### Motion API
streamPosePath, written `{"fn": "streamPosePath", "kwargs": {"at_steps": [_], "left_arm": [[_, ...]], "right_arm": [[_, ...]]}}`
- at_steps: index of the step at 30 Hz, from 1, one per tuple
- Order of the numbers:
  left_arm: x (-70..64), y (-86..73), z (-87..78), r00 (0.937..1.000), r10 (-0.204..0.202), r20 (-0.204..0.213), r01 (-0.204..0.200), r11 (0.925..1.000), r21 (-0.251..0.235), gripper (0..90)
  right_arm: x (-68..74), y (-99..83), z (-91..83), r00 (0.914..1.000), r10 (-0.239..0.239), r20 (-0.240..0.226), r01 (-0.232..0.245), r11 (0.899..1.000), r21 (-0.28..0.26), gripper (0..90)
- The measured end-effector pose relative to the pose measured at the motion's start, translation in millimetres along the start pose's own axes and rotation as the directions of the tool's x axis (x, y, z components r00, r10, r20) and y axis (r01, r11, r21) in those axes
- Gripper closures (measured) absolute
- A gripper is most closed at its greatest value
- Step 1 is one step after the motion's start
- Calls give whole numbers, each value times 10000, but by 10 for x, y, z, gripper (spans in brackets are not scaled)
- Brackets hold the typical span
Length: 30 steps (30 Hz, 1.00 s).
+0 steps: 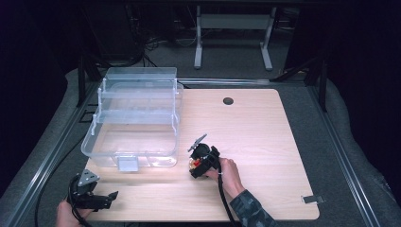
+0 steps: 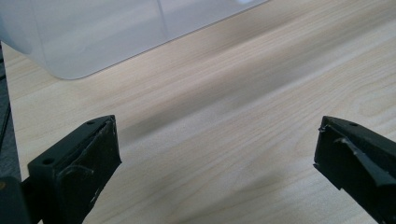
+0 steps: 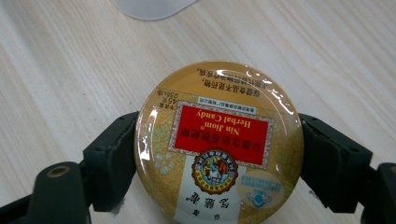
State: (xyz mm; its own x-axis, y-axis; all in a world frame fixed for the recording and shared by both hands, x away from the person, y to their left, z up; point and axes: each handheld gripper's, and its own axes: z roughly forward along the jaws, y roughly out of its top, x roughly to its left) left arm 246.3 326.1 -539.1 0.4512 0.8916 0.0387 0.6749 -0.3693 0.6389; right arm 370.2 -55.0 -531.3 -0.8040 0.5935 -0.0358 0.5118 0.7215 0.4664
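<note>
Pale wood table [image 1: 255, 123]: the right gripper [image 1: 201, 163] clamps a round candy tin [image 3: 217, 149], apparently mid-carry. Next move likely lifts it toward 10 o'clock into the clear box [image 1: 135, 123]. The left gripper [image 1: 92, 196] idles, jaws wide.

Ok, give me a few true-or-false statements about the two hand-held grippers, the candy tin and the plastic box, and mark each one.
1. The right hand-held gripper is shut on the round candy tin. True.
2. The left hand-held gripper holds a tin as well. False: its jaws stand open over bare table.
3. The clear plastic box stands on the table's left part. True.
4. The tin's label is blue. False: gold with a red panel.
</note>
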Motion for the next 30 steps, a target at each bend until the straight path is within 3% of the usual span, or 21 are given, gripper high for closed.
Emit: {"fn": "streamPosePath", "kwargs": {"at_steps": [22,24,30], "left_arm": [[-26,31,-13,9998,197,-83,-196,9998,107,3],[-24,31,-16,9998,192,-73,-191,9997,131,3],[-31,37,-18,9996,250,-89,-249,9996,115,3]], "right_arm": [[-168,-320,-438,9960,533,723,-515,9983,-264,199],[-184,-345,-455,9965,559,626,-537,9979,-363,199],[-214,-413,-578,9930,647,989,-621,9977,-289,199]]}}
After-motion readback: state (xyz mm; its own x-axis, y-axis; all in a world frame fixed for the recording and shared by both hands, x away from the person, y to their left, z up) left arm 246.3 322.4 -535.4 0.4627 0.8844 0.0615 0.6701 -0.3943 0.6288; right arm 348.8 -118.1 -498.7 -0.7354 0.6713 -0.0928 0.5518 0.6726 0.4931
